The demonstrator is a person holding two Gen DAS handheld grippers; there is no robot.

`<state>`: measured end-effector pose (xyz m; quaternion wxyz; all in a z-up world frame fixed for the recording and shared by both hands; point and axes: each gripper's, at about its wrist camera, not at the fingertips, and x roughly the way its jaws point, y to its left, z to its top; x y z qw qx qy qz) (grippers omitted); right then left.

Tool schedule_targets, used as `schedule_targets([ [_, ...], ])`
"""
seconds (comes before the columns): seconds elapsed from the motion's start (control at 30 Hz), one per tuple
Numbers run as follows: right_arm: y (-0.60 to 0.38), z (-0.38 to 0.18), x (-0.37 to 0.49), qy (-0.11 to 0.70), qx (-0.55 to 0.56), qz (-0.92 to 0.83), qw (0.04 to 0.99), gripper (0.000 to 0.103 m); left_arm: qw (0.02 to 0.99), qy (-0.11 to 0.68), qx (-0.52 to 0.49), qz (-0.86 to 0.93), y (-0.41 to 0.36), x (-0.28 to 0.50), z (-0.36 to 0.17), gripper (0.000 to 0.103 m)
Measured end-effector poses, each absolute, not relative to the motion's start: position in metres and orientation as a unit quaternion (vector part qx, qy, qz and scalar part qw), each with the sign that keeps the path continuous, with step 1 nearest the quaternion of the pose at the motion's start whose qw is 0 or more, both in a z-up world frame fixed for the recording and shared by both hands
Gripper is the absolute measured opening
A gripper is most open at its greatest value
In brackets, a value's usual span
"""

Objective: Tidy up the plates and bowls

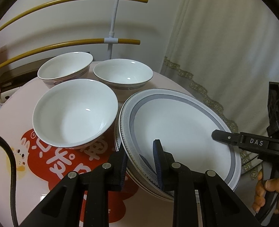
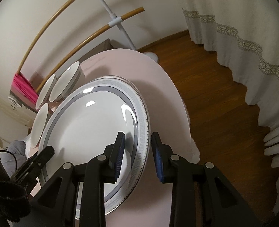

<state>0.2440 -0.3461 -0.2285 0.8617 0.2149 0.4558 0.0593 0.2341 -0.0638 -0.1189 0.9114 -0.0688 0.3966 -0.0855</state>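
Observation:
A white plate [image 1: 177, 124] with a grey key-pattern rim sits tilted on a stack of like plates [image 1: 117, 138]. My left gripper [image 1: 139, 162] is shut on its near-left rim, one finger under and one over. My right gripper [image 2: 137, 151] straddles the plate's [image 2: 94, 128] opposite rim. A slim gap shows beside the outer pad, so it stands open. In the left wrist view only its upper finger [image 1: 222, 136] shows, above the rim. Three white bowls [image 1: 75, 111] [image 1: 65, 66] [image 1: 122, 73] stand left of and behind the plates.
The round pink table [image 1: 35, 170] bears a red cartoon print. Its edge [image 2: 177, 87] drops to a wooden floor [image 2: 215, 94]. A rack with yellow bars [image 1: 113, 28] stands behind, a lace-trimmed curtain [image 1: 224, 56] to the right. A hand [image 1: 268, 189] grips the right tool.

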Motion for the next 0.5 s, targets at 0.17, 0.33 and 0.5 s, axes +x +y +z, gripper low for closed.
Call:
schedule_targets([
  [0.17,-0.3461,-0.2297,0.2429,0.45,0.214,0.065,0.865,0.029,0.913,0.395,-0.065,-0.082,-0.0652,0.2334,-0.118,0.022],
  [0.33,-0.3467,-0.2305,0.2416,0.443,0.207,0.067,0.87,0.029,0.913,0.395,-0.059,-0.078,-0.0663,0.2323,-0.117,0.023],
  [0.5,-0.3468,-0.2316,0.2386,0.434,0.208,0.077,0.873,0.028,0.913,0.396,-0.056,-0.08,-0.0661,0.2315,-0.1165,0.023],
])
